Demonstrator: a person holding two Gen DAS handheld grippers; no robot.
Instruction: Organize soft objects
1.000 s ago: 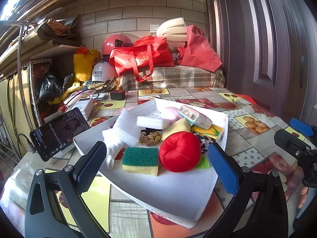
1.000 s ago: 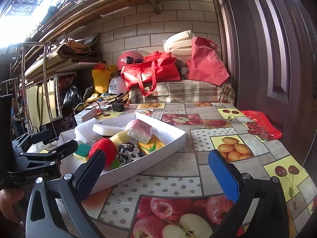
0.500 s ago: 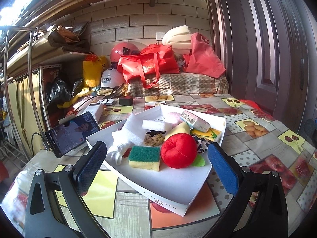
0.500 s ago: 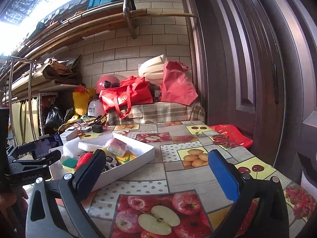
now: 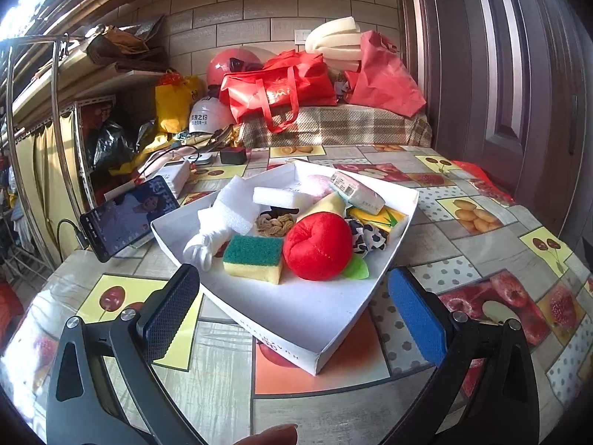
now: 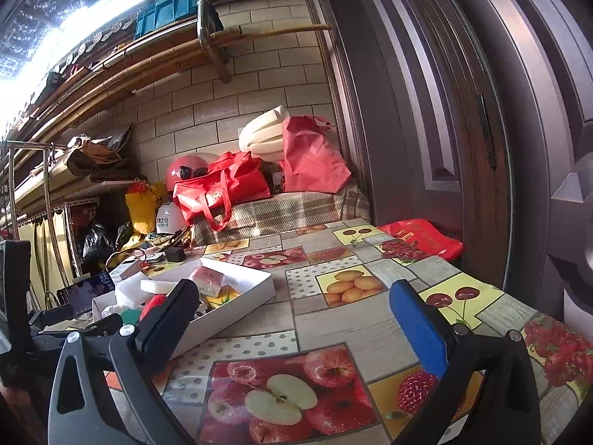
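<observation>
A white cardboard tray (image 5: 296, 319) sits on the fruit-print tablecloth and holds several soft things: a red plush apple (image 5: 318, 247), a green-and-yellow sponge (image 5: 253, 259), white foam pieces (image 5: 237, 204), a rope knot (image 5: 274, 223), a tissue pack (image 5: 356, 195) and a cow-print cloth (image 5: 365, 237). My left gripper (image 5: 292, 319) is open and empty, just in front of the tray's near corner. My right gripper (image 6: 296, 326) is open and empty, raised over the table to the right of the tray (image 6: 237, 296).
A phone (image 5: 128, 217) leans at the left of the tray with a cable. Red bags (image 5: 281, 85), helmets and foam rolls pile up on a checked bench at the back. A door stands on the right. A red bag (image 6: 422, 239) lies at the table's right edge.
Both grippers have pulled back and risen. The right gripper has drawn away to the right and tilted up, so the tray looks smaller and farther left. Both stay open.
</observation>
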